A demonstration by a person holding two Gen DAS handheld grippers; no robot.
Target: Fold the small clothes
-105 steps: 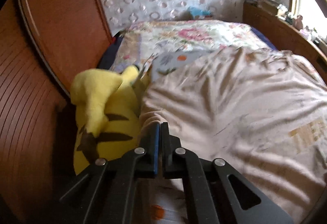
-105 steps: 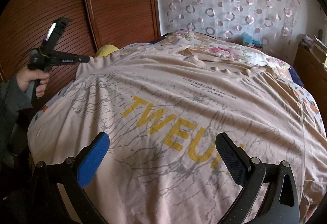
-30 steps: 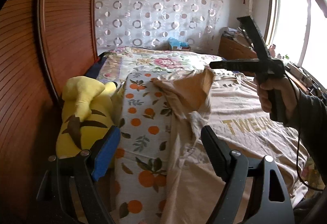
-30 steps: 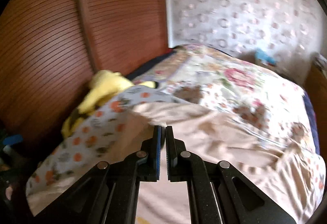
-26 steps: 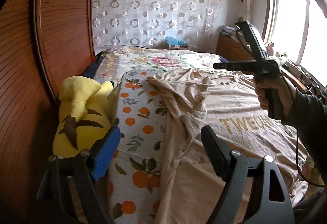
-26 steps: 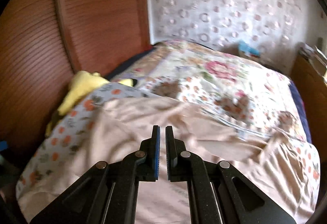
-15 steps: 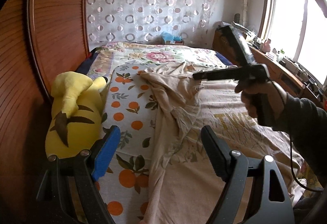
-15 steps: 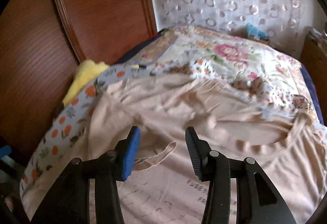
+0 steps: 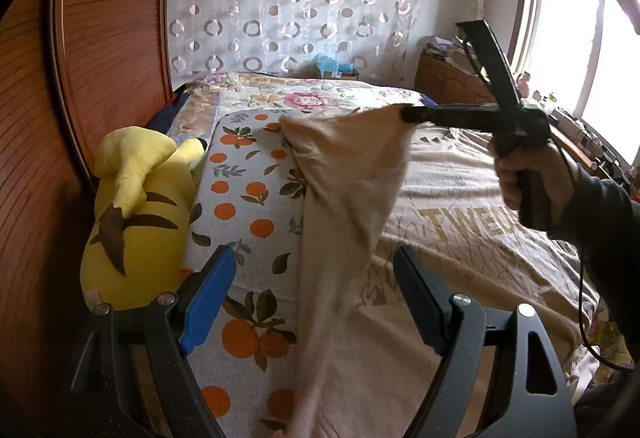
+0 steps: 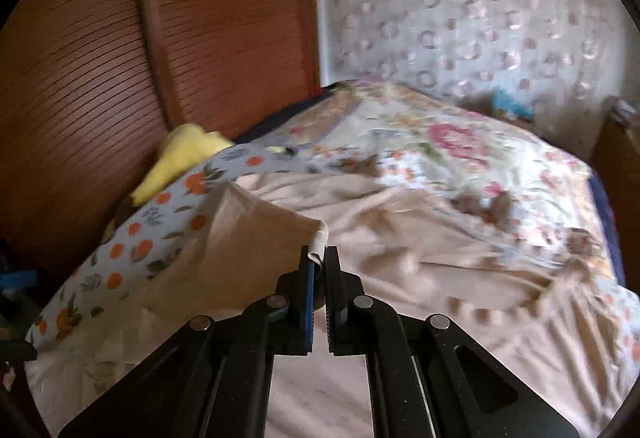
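A beige T-shirt (image 9: 472,198) with yellow lettering lies spread on the bed. Its left sleeve (image 9: 352,158) is lifted off the bed, pinched at the hem by my right gripper (image 10: 319,262), which is shut on it. In the left wrist view the right gripper (image 9: 404,113) shows as a black tool held by a hand (image 9: 524,174), with the sleeve hanging from its tip. My left gripper (image 9: 308,294) stands open near the shirt's left edge, nothing between its blue-padded fingers (image 9: 208,292).
An orange-print pillow (image 9: 248,194) lies under the shirt's left side, with a yellow plush toy (image 9: 132,214) beside it against the wooden wardrobe (image 9: 80,78). A floral bedspread (image 9: 304,98) covers the far bed. A wooden cabinet (image 9: 452,82) and a window stand at the right.
My right gripper opened, came down on the sleeve's hem, shut on it and lifted it. The left gripper has stayed open and nearly still.
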